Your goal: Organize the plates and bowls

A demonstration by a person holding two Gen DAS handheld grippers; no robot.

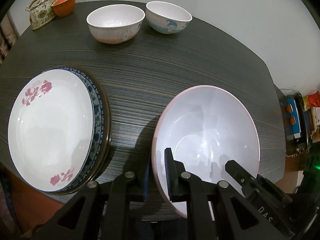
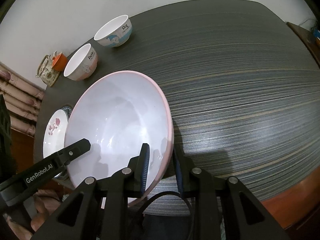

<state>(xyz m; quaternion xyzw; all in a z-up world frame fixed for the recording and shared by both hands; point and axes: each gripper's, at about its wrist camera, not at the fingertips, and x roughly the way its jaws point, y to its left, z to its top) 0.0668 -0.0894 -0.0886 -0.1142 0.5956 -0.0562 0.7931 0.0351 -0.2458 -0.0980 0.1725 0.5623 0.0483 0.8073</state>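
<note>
Both tools pinch the big pink bowl's [image 1: 208, 132] rim, left tool [image 1: 158, 172] and right tool [image 2: 162, 166] on opposite sides; stacking step; next, likely carry it level toward the small bowls [image 1: 116, 23].

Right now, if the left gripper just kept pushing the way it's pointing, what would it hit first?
The left gripper is already clamped on the near rim of the big pink bowl, so the bowl is what it would press into, and probably the dark table beneath it. Depth is hard to judge.
</note>
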